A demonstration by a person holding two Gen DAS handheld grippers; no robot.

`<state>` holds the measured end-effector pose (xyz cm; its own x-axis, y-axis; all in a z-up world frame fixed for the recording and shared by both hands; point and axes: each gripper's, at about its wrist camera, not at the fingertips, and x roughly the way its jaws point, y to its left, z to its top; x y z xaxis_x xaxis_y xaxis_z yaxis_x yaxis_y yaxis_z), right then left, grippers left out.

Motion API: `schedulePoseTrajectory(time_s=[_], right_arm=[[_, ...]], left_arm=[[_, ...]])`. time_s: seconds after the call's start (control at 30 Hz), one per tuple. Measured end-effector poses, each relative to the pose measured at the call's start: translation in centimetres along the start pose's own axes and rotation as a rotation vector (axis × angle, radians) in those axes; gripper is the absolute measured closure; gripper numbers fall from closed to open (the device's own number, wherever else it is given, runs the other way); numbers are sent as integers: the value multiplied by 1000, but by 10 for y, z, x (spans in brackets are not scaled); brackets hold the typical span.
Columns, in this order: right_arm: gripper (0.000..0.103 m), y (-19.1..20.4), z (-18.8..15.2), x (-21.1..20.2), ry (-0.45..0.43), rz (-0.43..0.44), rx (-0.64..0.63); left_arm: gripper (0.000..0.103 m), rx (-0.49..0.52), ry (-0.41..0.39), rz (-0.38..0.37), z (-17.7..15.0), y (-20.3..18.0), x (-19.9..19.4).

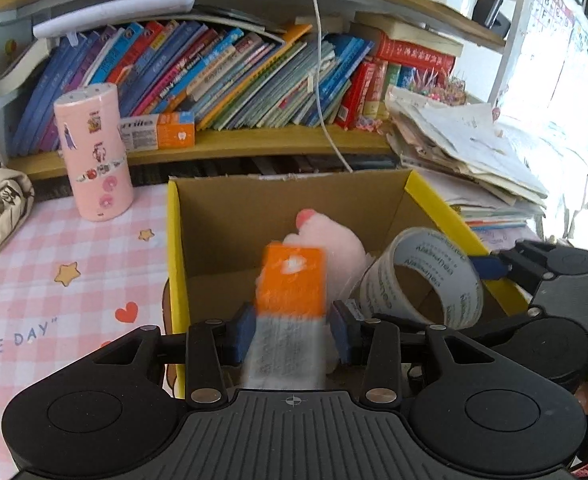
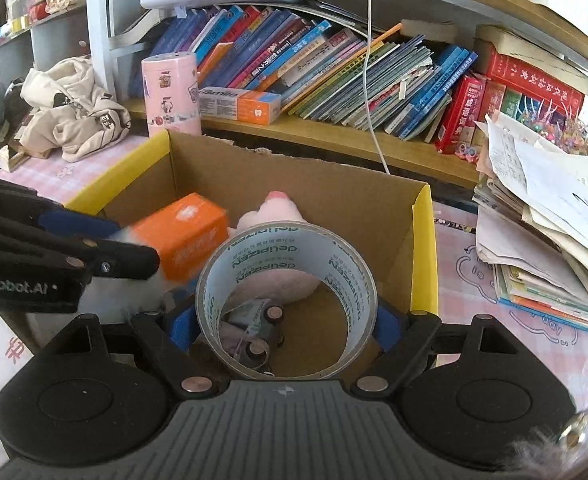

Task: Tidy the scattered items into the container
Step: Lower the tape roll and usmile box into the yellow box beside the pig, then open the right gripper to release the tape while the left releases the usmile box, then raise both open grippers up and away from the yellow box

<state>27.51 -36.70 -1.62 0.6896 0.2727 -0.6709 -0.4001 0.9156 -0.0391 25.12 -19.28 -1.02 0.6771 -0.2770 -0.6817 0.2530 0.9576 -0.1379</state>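
1. Cardboard box [image 2: 294, 200], yellow-rimmed, sits on the pink checked surface [image 1: 74, 280].
2. Left gripper [image 1: 292, 328] jaws stand parted around a blurred orange-and-white carton [image 1: 290, 284].
3. Right gripper [image 2: 286, 326] jaws clamp a glossy tape roll [image 2: 286, 276] over the box.

— What covers the worktop [image 1: 74, 280]?
— A pink checked cloth printed with stars and hearts.
— And what sits on it?
— An open cardboard box [image 1: 176, 240] with yellow edges, a pink sticker-covered canister [image 1: 94, 152] upright to its left, a crumpled beige garment [image 2: 74, 112], and a sagging pile of papers [image 2: 545, 216] on the right.
— The shelf [image 1: 254, 142] behind?
— Leaning books [image 1: 234, 76] and a toothpaste carton [image 2: 240, 106].
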Motion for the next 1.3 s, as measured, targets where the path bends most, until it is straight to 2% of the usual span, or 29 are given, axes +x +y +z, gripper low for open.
schedulePoseTrajectory(time_s=[0.03, 0.1, 0.13, 0.23, 0.53, 0.67, 0.93, 1.3], right_arm=[[20, 0, -1, 0, 5, 2, 6], [20, 1, -2, -2, 8, 0, 12], [19, 1, -2, -4, 6, -2, 14], [14, 2, -2, -13, -24, -9, 17], [13, 10, -4, -45, -105, -54, 36], [12, 17, -11, -62, -132, -84, 56], [9, 35, -28, -89, -158, -133, 93], [6, 75, -53, -102, -102, -184, 99]], left_arm=[[50, -2, -10, 2, 0, 0, -3], [42, 0, -33, 14, 0, -1, -9], [34, 1, -42, 24, 0, -2, -11], [24, 3, -80, 53, -2, -5, -21], [8, 22, -197, 107, -15, -10, -62], [6, 22, -235, 127, -26, -7, -79], [4, -27, -247, 136, -52, 10, -104], [4, -62, -178, 137, -88, 32, -122]])
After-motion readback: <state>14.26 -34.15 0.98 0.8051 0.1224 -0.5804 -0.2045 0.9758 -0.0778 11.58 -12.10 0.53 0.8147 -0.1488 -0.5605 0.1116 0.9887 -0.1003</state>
